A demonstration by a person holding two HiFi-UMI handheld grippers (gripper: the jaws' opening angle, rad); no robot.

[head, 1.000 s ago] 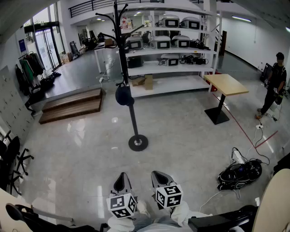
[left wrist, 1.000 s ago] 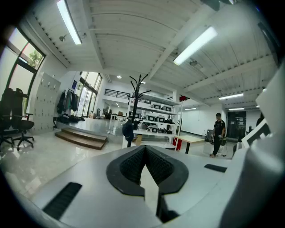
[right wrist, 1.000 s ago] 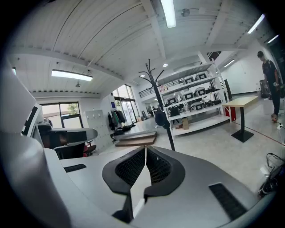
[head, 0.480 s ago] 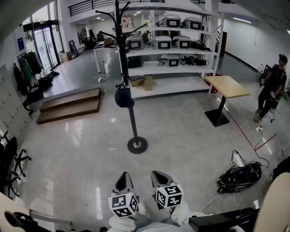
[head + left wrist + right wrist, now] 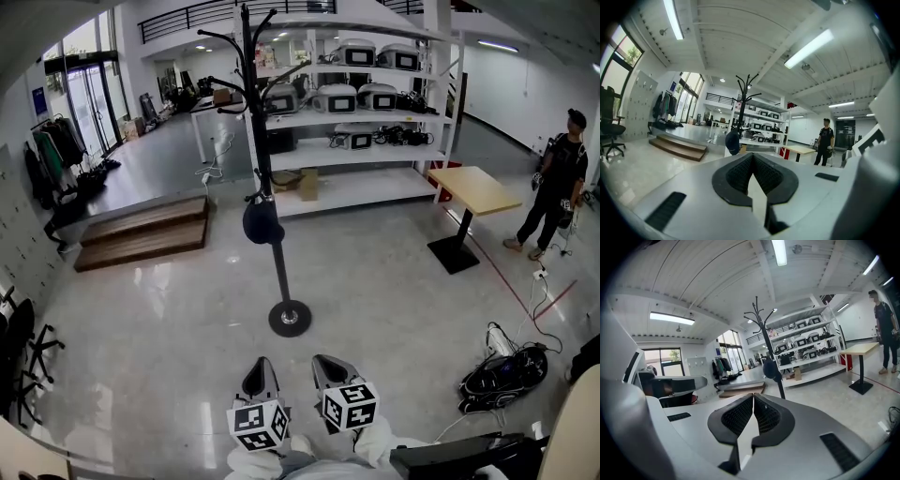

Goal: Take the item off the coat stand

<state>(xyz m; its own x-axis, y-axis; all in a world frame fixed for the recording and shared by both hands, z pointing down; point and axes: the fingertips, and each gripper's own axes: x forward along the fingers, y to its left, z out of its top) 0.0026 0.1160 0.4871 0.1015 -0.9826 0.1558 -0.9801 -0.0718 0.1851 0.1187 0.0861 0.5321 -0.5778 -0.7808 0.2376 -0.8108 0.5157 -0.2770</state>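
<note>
A black coat stand (image 5: 277, 244) rises from a round base on the pale floor ahead of me. A dark cap (image 5: 262, 222) hangs from a low hook on its pole, also seen as the cap (image 5: 732, 140) in the left gripper view and the cap (image 5: 771, 368) in the right gripper view. My left gripper (image 5: 259, 377) and right gripper (image 5: 327, 369) are held low and close to my body, well short of the stand. Both have their jaws together with nothing between them.
White shelving (image 5: 352, 112) with machines stands behind the stand. A wooden step platform (image 5: 141, 232) lies at the left, a small wooden table (image 5: 469, 195) at the right. A person (image 5: 553, 186) stands far right. A dark bag with cables (image 5: 506, 370) lies on the floor at right.
The view has shifted slightly; the coat stand now sits a little nearer and lower in the frame. The person at right has stepped about. Both grippers stay in place, shut.
</note>
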